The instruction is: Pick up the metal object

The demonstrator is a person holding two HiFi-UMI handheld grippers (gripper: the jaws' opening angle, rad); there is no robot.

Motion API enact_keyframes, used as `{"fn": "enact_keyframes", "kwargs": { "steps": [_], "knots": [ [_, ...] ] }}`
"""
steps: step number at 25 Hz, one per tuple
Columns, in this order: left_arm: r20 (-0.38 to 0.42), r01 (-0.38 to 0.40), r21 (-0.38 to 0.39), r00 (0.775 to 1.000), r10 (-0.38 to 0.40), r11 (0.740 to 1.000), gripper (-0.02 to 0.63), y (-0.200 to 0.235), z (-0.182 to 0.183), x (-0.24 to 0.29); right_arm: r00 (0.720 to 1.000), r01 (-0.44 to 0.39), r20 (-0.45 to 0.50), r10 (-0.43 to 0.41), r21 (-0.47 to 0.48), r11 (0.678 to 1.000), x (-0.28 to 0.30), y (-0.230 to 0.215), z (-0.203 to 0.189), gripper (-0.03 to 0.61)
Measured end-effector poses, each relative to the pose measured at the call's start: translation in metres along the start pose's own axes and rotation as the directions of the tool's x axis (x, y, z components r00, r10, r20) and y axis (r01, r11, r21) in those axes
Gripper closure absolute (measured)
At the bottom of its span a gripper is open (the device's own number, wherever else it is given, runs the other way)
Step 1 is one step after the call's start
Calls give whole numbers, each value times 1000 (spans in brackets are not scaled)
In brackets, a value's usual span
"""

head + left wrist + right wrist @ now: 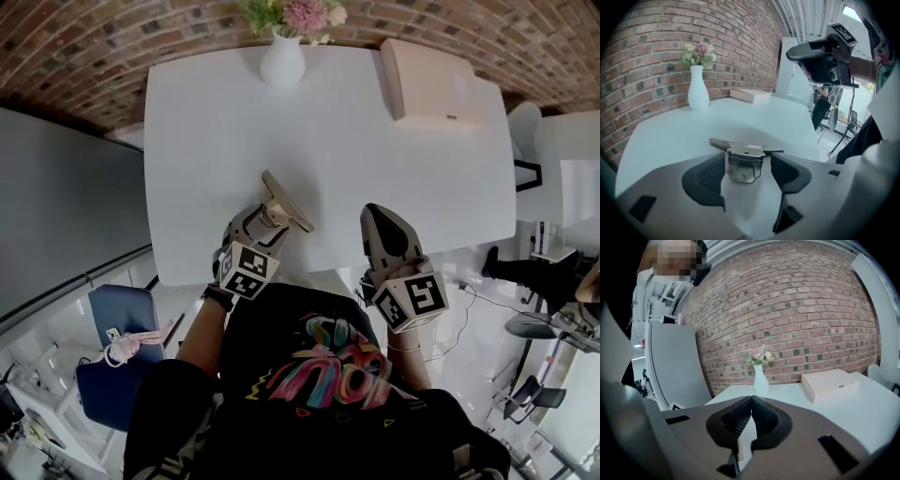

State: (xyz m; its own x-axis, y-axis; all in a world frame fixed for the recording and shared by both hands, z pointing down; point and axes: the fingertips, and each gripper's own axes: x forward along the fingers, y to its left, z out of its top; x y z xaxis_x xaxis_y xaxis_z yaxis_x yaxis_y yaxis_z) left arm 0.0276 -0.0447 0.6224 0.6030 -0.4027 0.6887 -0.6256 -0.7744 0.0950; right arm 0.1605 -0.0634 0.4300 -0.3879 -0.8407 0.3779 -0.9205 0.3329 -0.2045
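The metal object [287,201] is a flat hinged clasp that lies on the white table [328,122] near its front edge. In the left gripper view it [742,169] sits between my left gripper's [749,160] jaws, with a gap on the right side. My left gripper [273,218] is open around the clasp's near end and tilts down at the table. To the right, my right gripper [373,212] hovers over the table's front edge. It is shut with nothing in it, and its pads meet in the right gripper view [751,400].
A white vase with pink flowers [282,58] stands at the table's far edge, before the brick wall. A flat beige box [429,82] lies at the far right. A blue chair [112,347] stands on the floor at the lower left, a grey panel beside the table.
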Motion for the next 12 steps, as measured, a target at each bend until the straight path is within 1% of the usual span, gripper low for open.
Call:
{"fn": "enact_keyframes", "kwargs": {
  "steps": [3, 6, 12],
  "knots": [
    [-22, 10, 13, 1000, -10, 1000, 321, -1, -3, 6, 1000, 9, 1, -9, 8, 1000, -1, -1, -2, 558],
    [-27, 20, 11, 999, -19, 1000, 319, 0, -3, 11, 1000, 23, -2, -23, 16, 1000, -2, -3, -3, 558],
    [-39, 41, 37, 998, -40, 998, 316, 1, -3, 22, 999, 47, -14, -46, 33, 998, -5, -8, -6, 558]
  ]
}}
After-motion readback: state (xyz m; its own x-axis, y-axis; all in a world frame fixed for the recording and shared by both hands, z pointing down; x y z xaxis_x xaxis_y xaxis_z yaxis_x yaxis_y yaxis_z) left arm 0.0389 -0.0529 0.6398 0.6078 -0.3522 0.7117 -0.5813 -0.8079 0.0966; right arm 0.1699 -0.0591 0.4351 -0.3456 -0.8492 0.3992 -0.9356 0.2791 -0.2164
